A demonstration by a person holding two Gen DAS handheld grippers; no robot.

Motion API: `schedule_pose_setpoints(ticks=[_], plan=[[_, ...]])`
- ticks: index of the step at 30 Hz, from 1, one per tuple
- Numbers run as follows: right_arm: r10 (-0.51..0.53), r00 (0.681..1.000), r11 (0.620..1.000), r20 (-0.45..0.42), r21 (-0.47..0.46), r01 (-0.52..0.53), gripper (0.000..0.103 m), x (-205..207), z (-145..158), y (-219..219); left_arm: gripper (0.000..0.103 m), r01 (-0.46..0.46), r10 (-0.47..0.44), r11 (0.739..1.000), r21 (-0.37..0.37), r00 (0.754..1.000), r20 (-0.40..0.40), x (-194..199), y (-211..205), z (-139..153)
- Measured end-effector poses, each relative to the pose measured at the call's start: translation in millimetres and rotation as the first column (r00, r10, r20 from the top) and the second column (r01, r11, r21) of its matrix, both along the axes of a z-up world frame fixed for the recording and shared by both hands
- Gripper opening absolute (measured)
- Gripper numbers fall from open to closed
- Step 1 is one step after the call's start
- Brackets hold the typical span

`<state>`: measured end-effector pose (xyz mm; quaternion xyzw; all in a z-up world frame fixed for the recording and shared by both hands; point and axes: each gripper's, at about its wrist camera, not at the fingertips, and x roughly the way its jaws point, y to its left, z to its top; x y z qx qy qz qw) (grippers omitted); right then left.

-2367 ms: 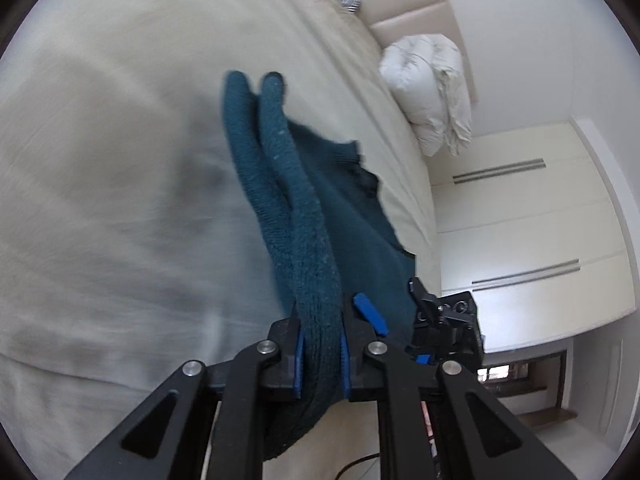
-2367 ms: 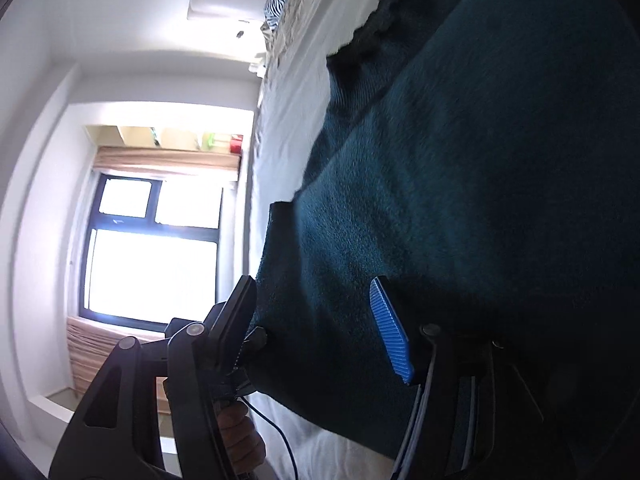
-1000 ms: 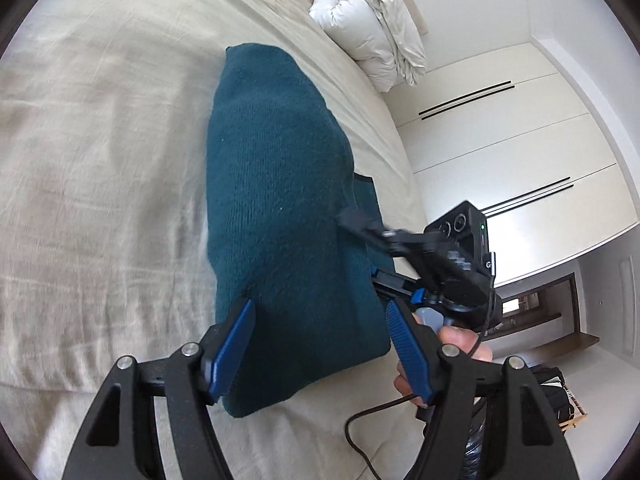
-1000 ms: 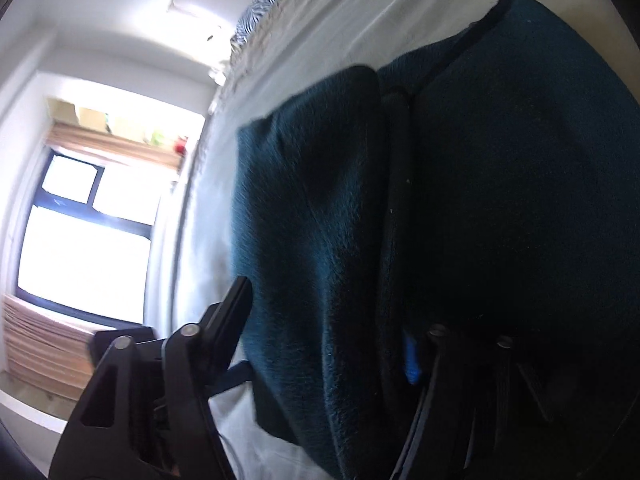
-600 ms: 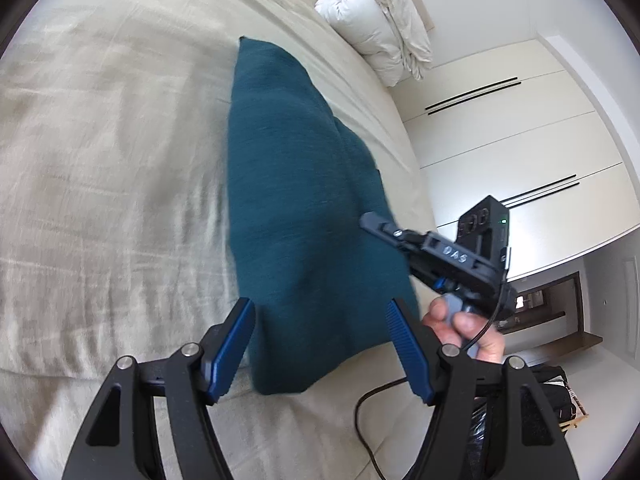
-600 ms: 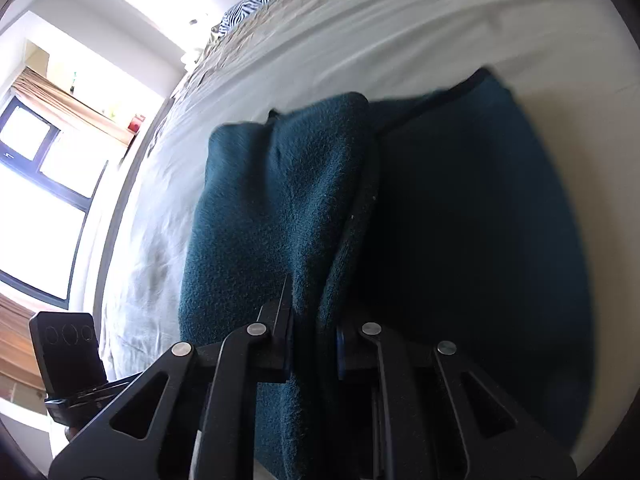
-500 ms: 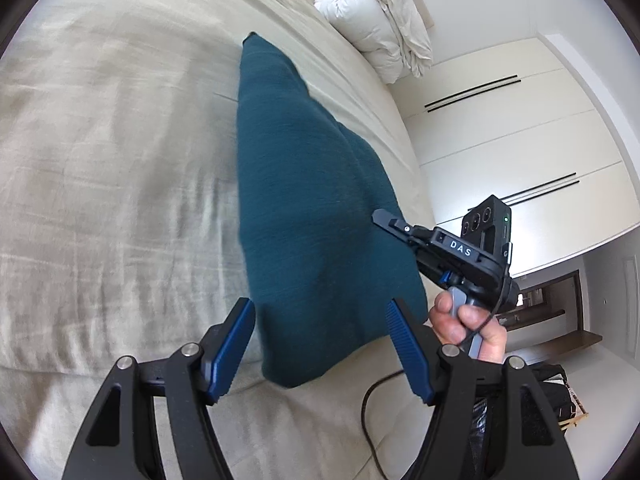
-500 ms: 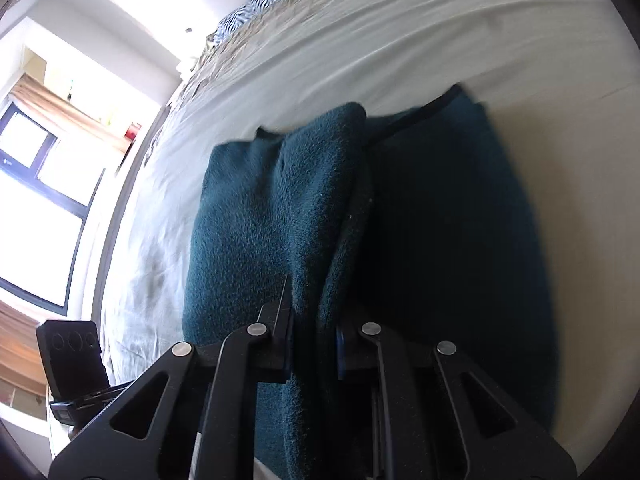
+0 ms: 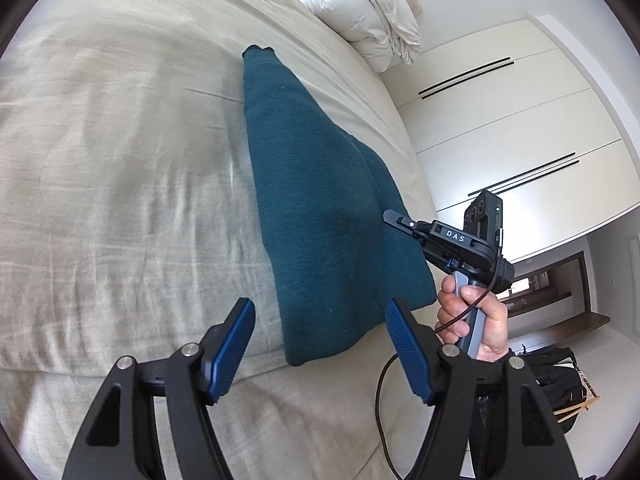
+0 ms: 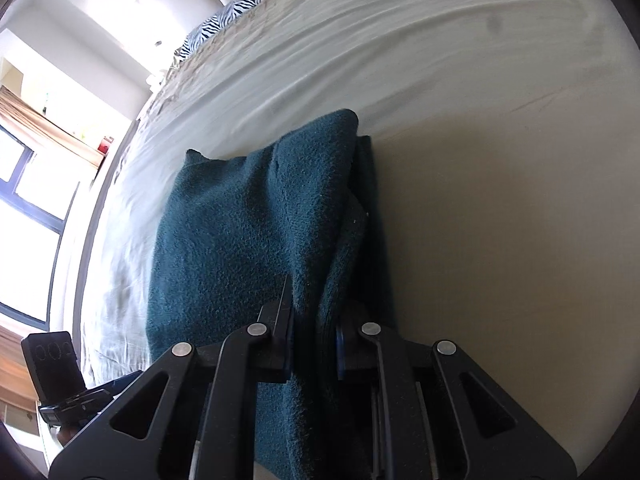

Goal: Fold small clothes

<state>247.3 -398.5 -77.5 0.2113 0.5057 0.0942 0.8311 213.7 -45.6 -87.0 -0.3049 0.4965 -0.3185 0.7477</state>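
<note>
Beige bedsheet [image 9: 120,200] spreads beneath the teal knit garment [image 9: 320,216], soft, floppy and light, lying folded near the edge. My right gripper [image 10: 314,344] pinches its thick edge; my left gripper [image 9: 320,344] hangs spread, empty, just above its near corner.

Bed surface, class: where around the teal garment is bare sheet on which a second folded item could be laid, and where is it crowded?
Bare bed sheet spreads wide beside the teal garment, on the side away from the wardrobe. The wardrobe-side edge is crowded: the right gripper pinches the garment there, and the white duvet lies bundled at the far end.
</note>
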Motion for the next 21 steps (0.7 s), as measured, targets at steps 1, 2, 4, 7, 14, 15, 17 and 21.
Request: schedule_pose_setpoints(ticks=[1,2,4,7,14,15,17,21], plan=[[-0.004,1.0,1.0,-0.005,-0.006,0.004,0.013,0.5,-2.8,0.0,0.07,0.0,0.0,1.0,0.005,1.0,0.003,0.8,-3.2,2.3],[-0.004,1.0,1.0,-0.01,-0.01,0.004,0.013,1.8,-5.5,1.6,0.07,-0.001,0.0,1.0,0.011,1.0,0.005,0.0,-6.3,4.0],[-0.011,1.0,1.0,-0.019,-0.013,0.01,0.013,4.1,-15.0,2.5,0.07,0.0,0.0,1.0,0.027,1.0,0.007,2.7,-11.1,5.5],[-0.026,1.0,0.999,-0.008,0.031,0.026,0.014,1.8,-23.9,-12.5,0.07,-0.006,0.006,0.999,0.049,1.0,0.016,7.9,-16.6,9.0],[-0.079,0.997,0.994,0.016,0.077,0.077,0.045,-20.6,-13.2,-31.8,0.08,-0.043,0.038,0.995,0.087,0.998,0.05,29.7,-25.1,15.3],[-0.1,0.994,0.992,0.032,0.074,0.098,0.053,-24.1,-7.5,-35.4,0.081,-0.046,0.042,0.995,0.09,0.998,0.051,34.6,-27.0,15.1],[-0.111,0.992,0.99,0.065,0.097,0.105,0.063,-28.2,0.2,-44.5,0.081,-0.055,0.051,0.994,0.098,0.998,0.047,42.9,-29.7,12.8],[-0.095,0.994,0.985,0.058,0.147,0.086,0.063,-23.3,3.9,-53.0,0.081,-0.055,0.052,0.993,0.101,0.998,0.028,61.0,-33.5,3.7]])
